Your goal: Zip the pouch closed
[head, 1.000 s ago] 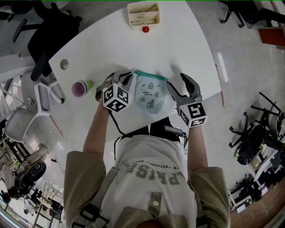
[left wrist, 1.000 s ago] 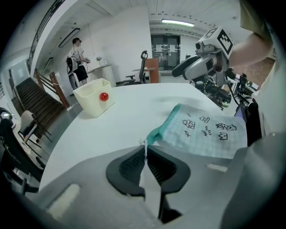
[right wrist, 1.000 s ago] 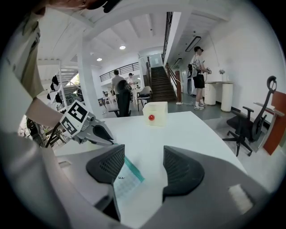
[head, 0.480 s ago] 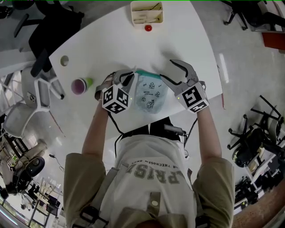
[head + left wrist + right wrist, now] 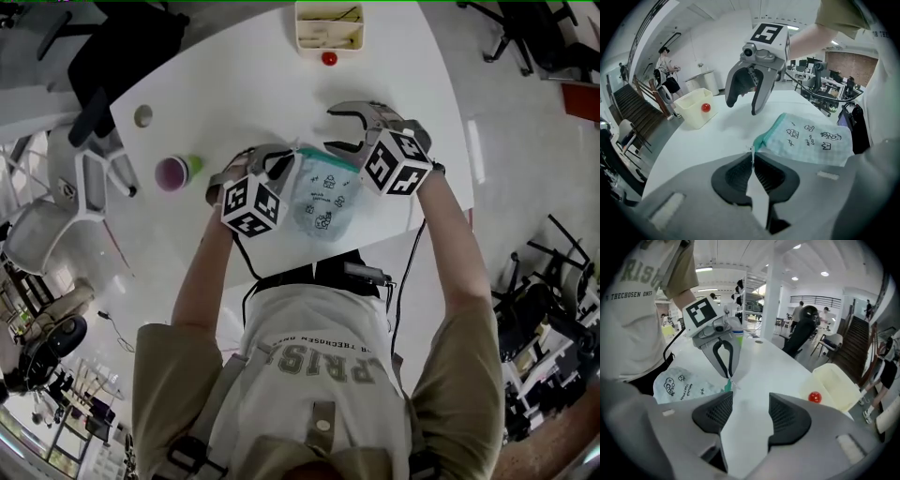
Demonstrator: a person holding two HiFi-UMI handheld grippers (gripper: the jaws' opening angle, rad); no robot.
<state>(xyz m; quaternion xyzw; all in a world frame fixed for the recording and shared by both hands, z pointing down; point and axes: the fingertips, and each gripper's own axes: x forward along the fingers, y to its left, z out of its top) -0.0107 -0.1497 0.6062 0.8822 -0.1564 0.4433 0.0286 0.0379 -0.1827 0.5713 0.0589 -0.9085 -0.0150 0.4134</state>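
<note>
White worktop (image 5: 234, 84) in the head view, carrying a pale checked pouch (image 5: 323, 199) with a teal top edge. Lies flat near the front edge, between both hands. Left gripper (image 5: 283, 156) at the pouch's upper left corner, fingers pressed together on it. Right gripper (image 5: 340, 127) above the upper right corner, fingers spread wide and closing, apparently clear of the pouch. Further back, a cream tray (image 5: 299, 28), with a small red ball (image 5: 329, 58) just in front of it. Off to the left, a purple and green object (image 5: 174, 172).

Seen from the left gripper view: dark ribbed fingers (image 5: 733, 176) shut tight, pinching the very tip of the teal edge, where a small pale tab sticks up. Pouch (image 5: 811, 140) stretching away to the right, flat on the worktop. Right gripper (image 5: 742, 105) hanging over the worktop beyond, tips apart and empty.

Seen from the right gripper view: fingers (image 5: 715, 411) well apart and closing, with only bare worktop between them. Just past the left-hand finger, the teal corner of the pouch (image 5: 684, 383), gripped by the left gripper (image 5: 727, 376), which points steeply down. Tray (image 5: 834, 385) and red ball (image 5: 814, 397) to the right.
</note>
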